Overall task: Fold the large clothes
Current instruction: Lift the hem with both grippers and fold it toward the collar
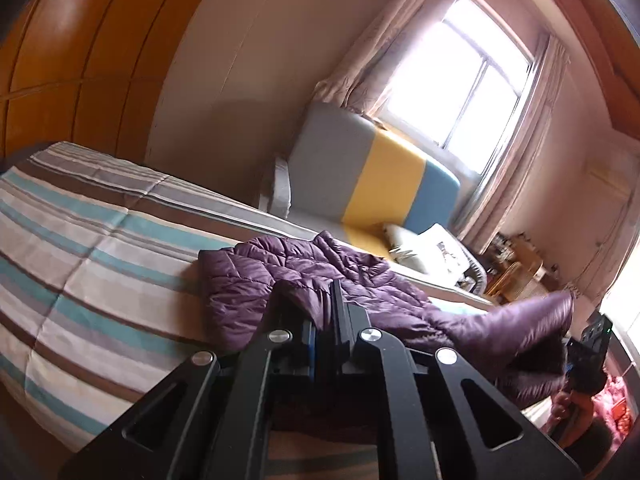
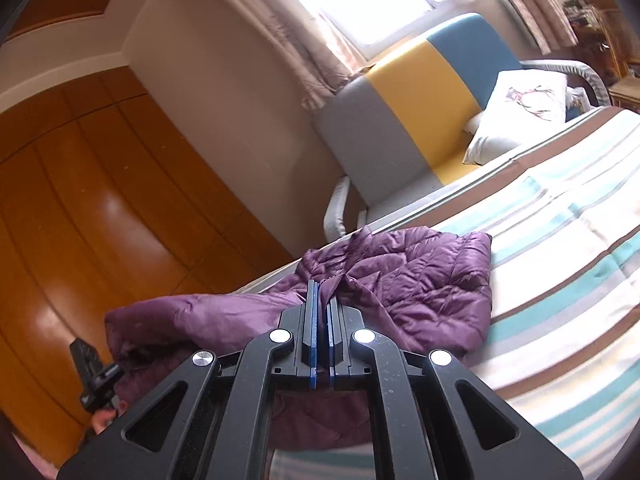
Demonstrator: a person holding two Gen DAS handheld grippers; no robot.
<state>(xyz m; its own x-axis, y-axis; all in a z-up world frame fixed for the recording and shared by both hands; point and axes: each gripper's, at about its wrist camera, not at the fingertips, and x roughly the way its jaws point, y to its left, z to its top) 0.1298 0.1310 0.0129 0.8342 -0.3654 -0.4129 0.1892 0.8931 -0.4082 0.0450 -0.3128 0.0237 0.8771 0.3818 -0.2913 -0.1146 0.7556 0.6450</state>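
1. The purple quilted jacket [image 1: 320, 280] is spread across the near edge of the striped bed cover [image 1: 88, 248], partly lifted.
2. A fold of the jacket is pinched by the left gripper [image 1: 334, 292], jaws pressed together.
3. Another fold is clamped by the right gripper [image 2: 322, 292].
4. Bare cover is seen beside the jacket; a sofa [image 2: 420, 92] lies beyond the far edge.

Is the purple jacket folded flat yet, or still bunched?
Still bunched: the purple jacket lies crumpled on the striped bed, its near edge pinched and lifted by both hand-held grippers.
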